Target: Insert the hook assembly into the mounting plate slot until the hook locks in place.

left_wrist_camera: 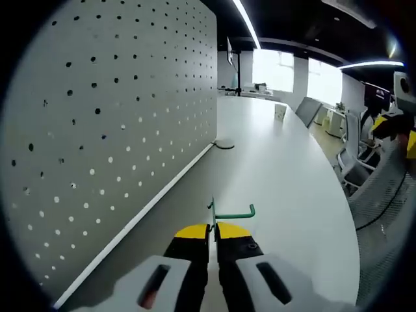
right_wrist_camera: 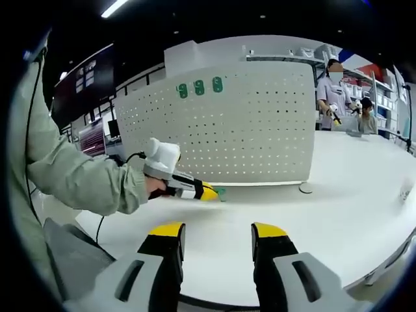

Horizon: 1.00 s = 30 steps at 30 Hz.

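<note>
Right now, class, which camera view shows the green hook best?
The left gripper view: the green hook sits close up, pinched between the left gripper's shut jaws, its bent arm clear against the white table. In the right gripper view it is a tiny green speck at that gripper's tip, before the pegboard.

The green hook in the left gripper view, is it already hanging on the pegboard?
No, the green hook is pinched in the left gripper over the white table, apart from the pegboard.

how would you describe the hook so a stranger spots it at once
A grey pegboard stands along a white table. Beside its foot, the left gripper, yellow-tipped, is shut on the hook: thin, green, wire-like, unlike the three green hooks already hung high up.
</note>
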### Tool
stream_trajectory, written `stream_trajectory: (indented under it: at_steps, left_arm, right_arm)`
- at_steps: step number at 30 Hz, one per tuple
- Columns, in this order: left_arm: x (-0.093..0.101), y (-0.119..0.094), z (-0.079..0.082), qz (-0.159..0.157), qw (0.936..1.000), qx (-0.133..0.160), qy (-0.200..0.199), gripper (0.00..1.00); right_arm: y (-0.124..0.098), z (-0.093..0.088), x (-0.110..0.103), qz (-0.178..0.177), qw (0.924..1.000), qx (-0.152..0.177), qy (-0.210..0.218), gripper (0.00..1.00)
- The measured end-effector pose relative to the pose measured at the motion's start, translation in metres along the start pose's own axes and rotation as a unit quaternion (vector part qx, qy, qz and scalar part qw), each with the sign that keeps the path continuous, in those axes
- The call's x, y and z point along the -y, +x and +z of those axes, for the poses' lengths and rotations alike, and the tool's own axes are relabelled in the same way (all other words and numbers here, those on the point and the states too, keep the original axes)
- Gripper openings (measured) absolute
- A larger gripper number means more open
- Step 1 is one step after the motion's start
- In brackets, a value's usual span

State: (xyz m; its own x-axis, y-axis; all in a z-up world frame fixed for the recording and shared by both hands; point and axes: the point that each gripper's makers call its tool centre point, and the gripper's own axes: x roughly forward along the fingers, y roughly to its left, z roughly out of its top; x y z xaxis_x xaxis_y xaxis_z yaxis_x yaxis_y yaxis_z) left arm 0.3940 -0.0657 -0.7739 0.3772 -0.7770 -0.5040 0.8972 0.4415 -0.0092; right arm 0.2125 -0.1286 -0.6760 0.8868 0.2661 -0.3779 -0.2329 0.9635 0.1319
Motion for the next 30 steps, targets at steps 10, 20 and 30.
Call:
stream_trajectory:
  at_steps: [10,20,30]
  left_arm:
    - [0.004,-0.027,0.023,0.017,0.9991,0.037,-0.01,0.03]
    - [0.015,-0.065,0.046,0.025,0.9972,0.069,-0.014,0.03]
    - [0.024,-0.1,0.066,0.032,0.9948,0.096,-0.007,0.03]
  right_arm:
    - [-0.001,0.004,-0.001,0.014,0.9994,0.004,0.033,0.37]
    - [-0.008,0.012,-0.003,0.017,0.9985,0.018,0.048,0.29]
    - [-0.01,0.026,-0.025,0.038,0.9984,0.034,0.025,0.29]
